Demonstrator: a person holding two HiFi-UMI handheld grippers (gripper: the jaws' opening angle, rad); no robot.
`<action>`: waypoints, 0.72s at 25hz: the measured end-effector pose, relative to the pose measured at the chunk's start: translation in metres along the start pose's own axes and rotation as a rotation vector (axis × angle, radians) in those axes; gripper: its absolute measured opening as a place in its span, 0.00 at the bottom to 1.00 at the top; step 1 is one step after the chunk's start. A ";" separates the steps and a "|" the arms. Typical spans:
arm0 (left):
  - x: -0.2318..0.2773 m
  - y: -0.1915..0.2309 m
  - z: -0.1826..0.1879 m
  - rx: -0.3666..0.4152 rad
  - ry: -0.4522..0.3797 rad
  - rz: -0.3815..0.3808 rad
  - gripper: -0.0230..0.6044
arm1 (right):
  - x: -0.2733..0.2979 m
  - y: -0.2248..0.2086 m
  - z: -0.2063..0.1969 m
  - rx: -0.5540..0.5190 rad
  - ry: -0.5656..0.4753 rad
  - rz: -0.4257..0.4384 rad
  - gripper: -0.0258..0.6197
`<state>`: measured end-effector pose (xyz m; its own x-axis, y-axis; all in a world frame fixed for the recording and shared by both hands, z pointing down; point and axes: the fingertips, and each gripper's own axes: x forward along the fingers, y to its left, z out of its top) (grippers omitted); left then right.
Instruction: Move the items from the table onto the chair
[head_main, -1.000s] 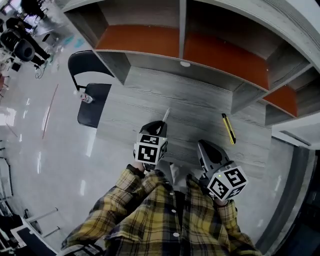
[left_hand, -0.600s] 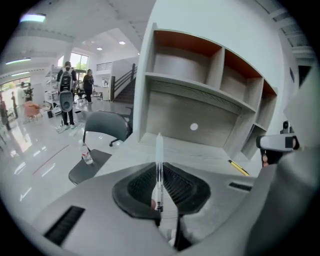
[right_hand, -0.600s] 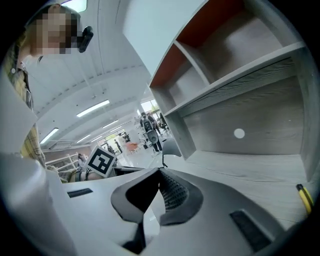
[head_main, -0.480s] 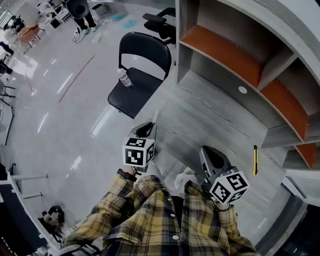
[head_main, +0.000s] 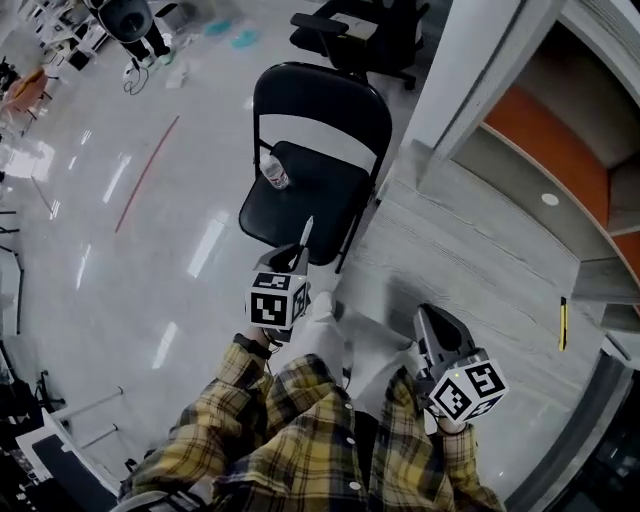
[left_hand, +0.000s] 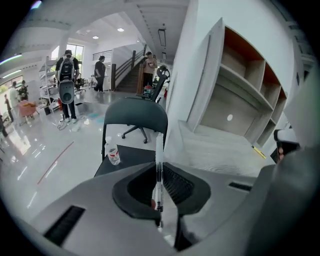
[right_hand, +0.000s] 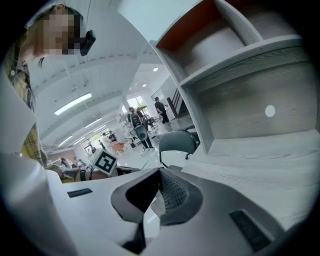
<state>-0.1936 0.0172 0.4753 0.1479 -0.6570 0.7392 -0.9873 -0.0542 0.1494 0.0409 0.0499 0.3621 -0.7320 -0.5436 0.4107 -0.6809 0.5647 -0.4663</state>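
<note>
My left gripper is shut on a thin white pen that sticks out past its tips, over the front edge of the black folding chair. In the left gripper view the pen stands upright between the closed jaws of the left gripper, with the chair just ahead. A small clear bottle stands on the seat's left side. A yellow utility knife lies on the grey wooden table. My right gripper is shut and empty over the table's near edge.
A shelf unit with orange back panels rises behind the table. A white pillar stands beside the chair. A rolling office chair and people are farther off on the glossy floor.
The view has swung from the table to the chair. Both grippers have travelled left, away from the table's middle; the left one, still holding the pen, now hangs by the chair seat.
</note>
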 end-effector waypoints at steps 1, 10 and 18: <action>0.014 0.013 0.000 0.012 0.019 -0.012 0.11 | 0.014 0.003 0.000 0.012 -0.003 -0.017 0.07; 0.146 0.087 -0.037 0.037 0.189 -0.052 0.11 | 0.095 0.012 -0.007 0.095 0.014 -0.108 0.07; 0.258 0.127 -0.104 -0.045 0.264 -0.021 0.11 | 0.150 -0.020 -0.041 0.135 0.066 -0.130 0.07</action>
<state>-0.2742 -0.0815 0.7531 0.1842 -0.4373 0.8803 -0.9811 -0.0279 0.1914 -0.0560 -0.0174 0.4653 -0.6406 -0.5624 0.5228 -0.7643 0.4012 -0.5049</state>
